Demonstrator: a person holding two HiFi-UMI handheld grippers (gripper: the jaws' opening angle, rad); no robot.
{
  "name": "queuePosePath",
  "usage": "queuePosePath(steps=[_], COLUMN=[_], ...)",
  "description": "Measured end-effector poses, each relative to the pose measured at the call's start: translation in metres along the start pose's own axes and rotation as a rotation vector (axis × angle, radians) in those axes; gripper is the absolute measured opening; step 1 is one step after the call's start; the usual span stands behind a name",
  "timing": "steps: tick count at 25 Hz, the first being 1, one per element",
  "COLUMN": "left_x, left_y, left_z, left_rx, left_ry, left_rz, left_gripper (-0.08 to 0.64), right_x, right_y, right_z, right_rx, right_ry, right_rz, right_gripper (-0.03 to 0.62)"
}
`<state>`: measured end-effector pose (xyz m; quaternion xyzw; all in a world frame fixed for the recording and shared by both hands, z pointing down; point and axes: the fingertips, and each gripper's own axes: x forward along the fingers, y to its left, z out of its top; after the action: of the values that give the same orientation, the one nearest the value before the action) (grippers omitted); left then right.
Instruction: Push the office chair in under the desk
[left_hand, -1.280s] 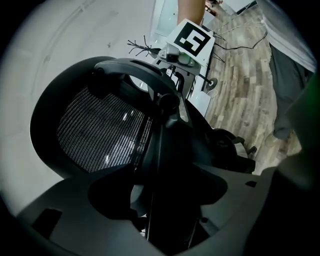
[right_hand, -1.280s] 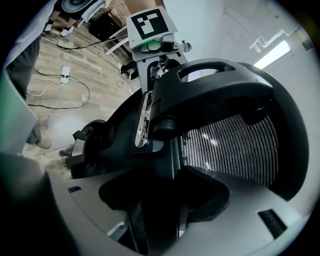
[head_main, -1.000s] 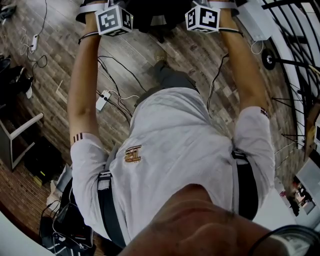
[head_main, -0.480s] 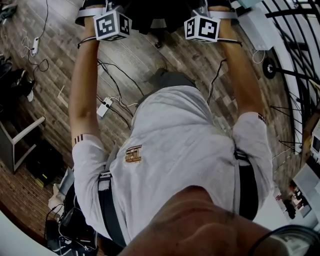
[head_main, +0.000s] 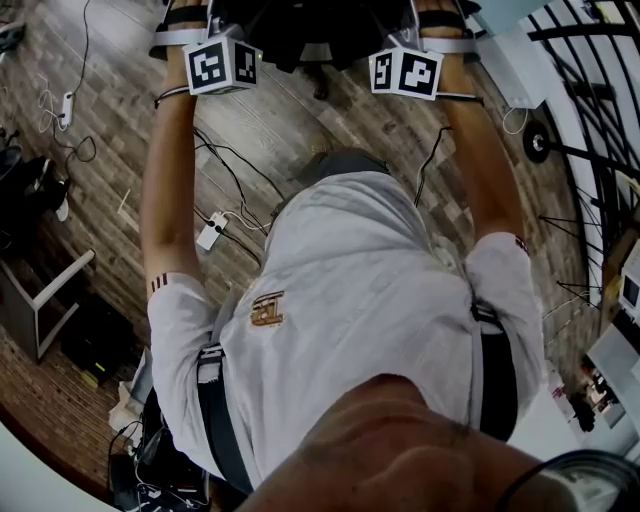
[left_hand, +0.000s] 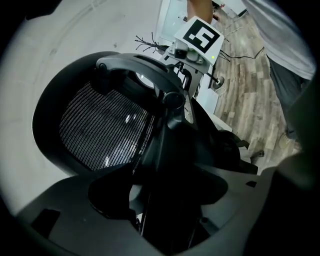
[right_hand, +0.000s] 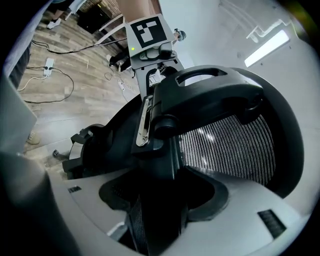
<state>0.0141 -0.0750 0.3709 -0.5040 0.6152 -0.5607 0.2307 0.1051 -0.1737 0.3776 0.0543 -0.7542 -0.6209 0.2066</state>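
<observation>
The office chair (left_hand: 100, 130) stands at the far end of the person's outstretched arms, its black mesh back turned toward them and its base on the wood floor (head_main: 270, 120). The left gripper (left_hand: 160, 197) is clamped on the left side of the chair's back; a dark bar of the frame runs up between its jaws with no gap showing. The right gripper (right_hand: 160, 200) is closed the same way on the right side, with a strip of mesh and frame pinched between its jaws. Both arms are held straight, and from above the two marker cubes (head_main: 222, 65) sit level with each other just near of the chair's dark top. On the floor to the near left, well apart from the chair, lies a white power strip (head_main: 210, 232) with thin black cables (head_main: 232, 150) trailing past it
</observation>
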Motion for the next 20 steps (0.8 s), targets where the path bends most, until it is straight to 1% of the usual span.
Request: queuePosePath(steps=[3,6,10,16,20], left_x=[0.027,0.053,0.084,0.121,0.145], left_y=[0.012,0.02,0.034,0.054,0.067], left_z=[-0.007,-0.022,-0.037,-0.061,-0.084], left_rx=[0.008,0.007,0.021,0.027,0.038], left_ry=[0.003,0.018,0.042,0.045,0.018], left_rz=[-0.005,0.001,-0.021,-0.046,-0.052], left_gripper=[0.331,0.331,0.331,0.331,0.331], right_x=[0.021,0.046,0.074,0.115,0.146], right_y=[-0.01,-0.014,-0.022,-0.035,-0.041], right_z=[-0.009,-0.015,-0.021,-0.024,-0.02], right_rx=[0.006,0.003,0.015,0.021,0.027], right_ry=[0.013,0.005,0.018,0.045,0.078], right_rz=[-0.005,-0.009,-0.014,-0.013,-0.017], right_gripper=[0.253,0.253,0.253,0.253,0.253])
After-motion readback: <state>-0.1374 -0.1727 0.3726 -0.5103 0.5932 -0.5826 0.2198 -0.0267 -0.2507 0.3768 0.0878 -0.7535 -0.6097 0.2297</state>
